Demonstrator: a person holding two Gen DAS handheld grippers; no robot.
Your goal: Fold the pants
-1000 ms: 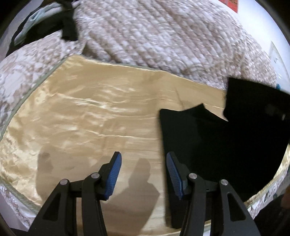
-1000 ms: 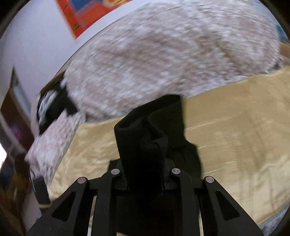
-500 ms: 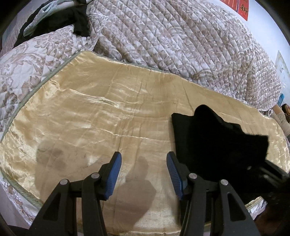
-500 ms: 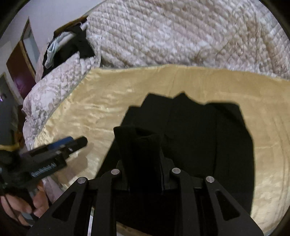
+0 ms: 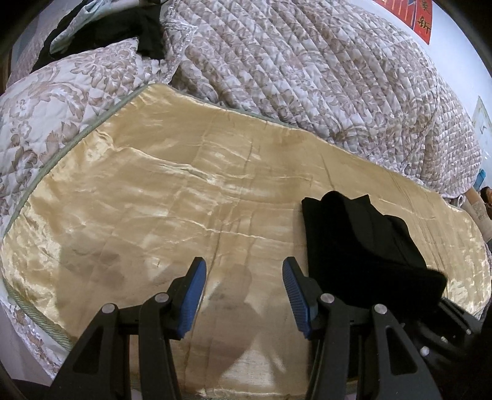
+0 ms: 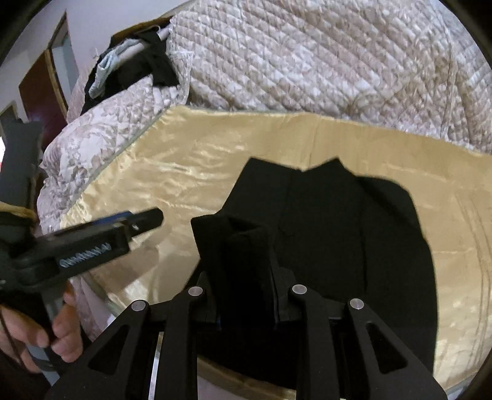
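The black pants [image 6: 353, 234] lie folded on the gold satin sheet [image 5: 153, 190] of the bed, on its near right part as the left wrist view shows it. The right hand-held gripper [image 6: 246, 277] is clamped on a bunched fold of the pants; this fold stands up between its jaws, above the flat part of the garment. The left hand-held gripper [image 5: 244, 295] hangs over bare sheet just left of the pants, apart from them. Its jaws stand moderately wide with nothing between the blue pads [image 5: 192, 300]. A hand [image 6: 40, 335] grips its handle at the bed's near edge. A quilted floral cover [image 5: 307, 67] is heaped along the far side of the sheet. Dark clothing [image 6: 147, 70] lies on it at far left. A red poster [image 5: 424, 21] hangs on the pale wall.
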